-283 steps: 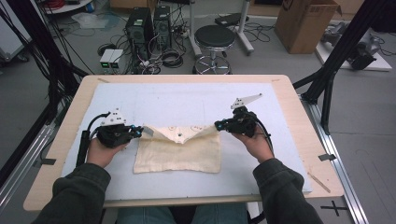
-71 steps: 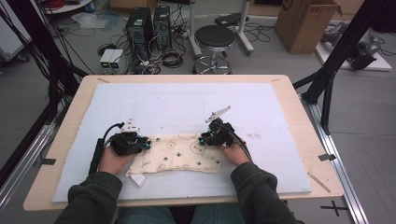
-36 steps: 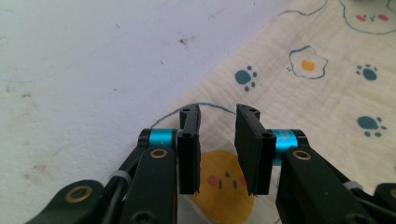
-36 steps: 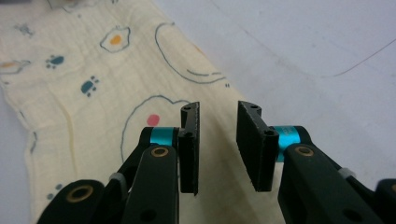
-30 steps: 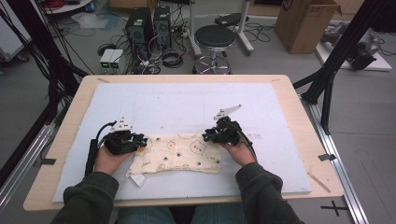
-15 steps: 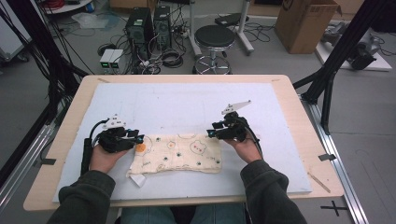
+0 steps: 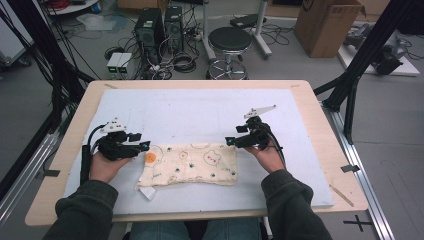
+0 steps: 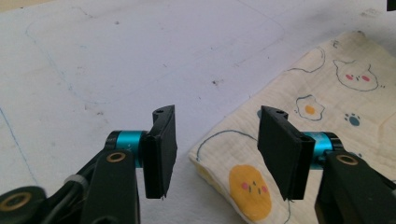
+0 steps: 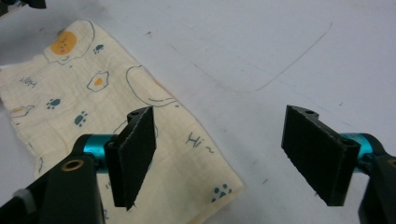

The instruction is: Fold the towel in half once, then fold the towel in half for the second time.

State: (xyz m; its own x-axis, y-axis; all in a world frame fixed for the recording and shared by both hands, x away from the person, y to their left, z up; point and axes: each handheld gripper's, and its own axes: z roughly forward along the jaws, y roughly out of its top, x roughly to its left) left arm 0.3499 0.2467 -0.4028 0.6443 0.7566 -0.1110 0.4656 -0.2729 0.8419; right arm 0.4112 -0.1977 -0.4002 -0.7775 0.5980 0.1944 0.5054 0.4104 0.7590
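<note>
at the left of the high view the left gripper (image 7: 143, 146) sits just off the left end of the folded cloth (image 7: 192, 162), held in the person's left hand (image 7: 102, 167) above the white mat (image 7: 200, 107). its jaws have just been opening and now stand apart and released, pressing on nothing; in the left gripper view the cloth's near corner, with an orange egg print, lies on the mat below the gap between them. the cloth itself is a cream, printed piece folded into a long flat strip, lying on the near middle of the mat between the two grippers, with a small white tag (image 7: 146, 193) poking out at its near left corner. at the right end, the right gripper (image 7: 231, 141) hangs just off the cloth's far right corner, in the right hand (image 7: 267, 155). its jaws too have just been opening and are spread wide, holding nothing; in the right gripper view the cloth's edge lies under the left-hand jaw, bare mat under the other.
</note>
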